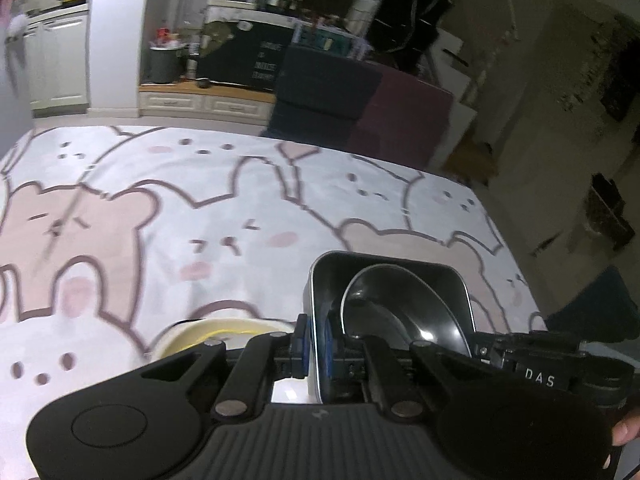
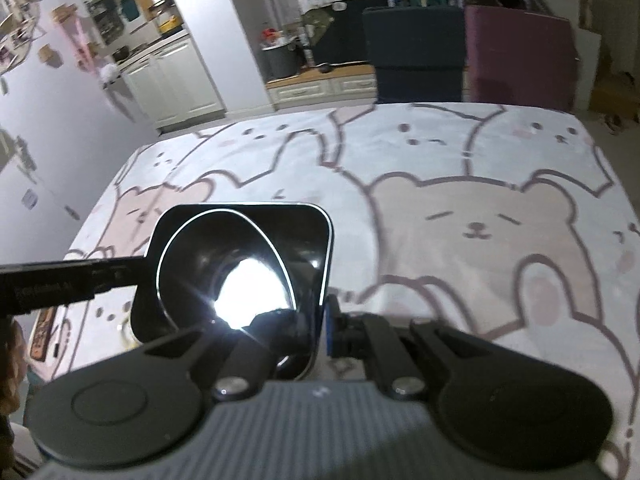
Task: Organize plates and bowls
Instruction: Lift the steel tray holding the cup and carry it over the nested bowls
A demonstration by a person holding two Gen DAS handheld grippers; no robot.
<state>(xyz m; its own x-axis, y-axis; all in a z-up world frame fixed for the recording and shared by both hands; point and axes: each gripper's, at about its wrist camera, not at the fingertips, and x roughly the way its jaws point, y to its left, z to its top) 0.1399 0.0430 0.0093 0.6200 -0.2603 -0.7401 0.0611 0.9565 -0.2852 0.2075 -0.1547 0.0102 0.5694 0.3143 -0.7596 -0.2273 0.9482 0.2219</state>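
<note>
A black square dish (image 1: 440,280) (image 2: 308,248) with a pale rim hangs above the table, and a round black bowl (image 1: 384,312) (image 2: 200,256) lies tilted inside it. My left gripper (image 1: 316,344) is shut on the dish's left rim, with blue pads on both sides of the wall. My right gripper (image 2: 320,320) is shut on the opposite rim. Each wrist view shows the other gripper reaching in from the side: the right gripper (image 1: 476,348) and the left gripper (image 2: 136,268). A cream bowl (image 1: 224,332) with a yellow inside peeks out below my left gripper.
The table (image 1: 200,200) (image 2: 440,152) wears a cloth printed with bears and rabbits. A dark blue chair (image 1: 324,92) and a maroon chair (image 1: 404,112) stand at its far edge. Cabinets and cluttered shelves lie beyond. A thumb (image 1: 626,430) shows at the right edge.
</note>
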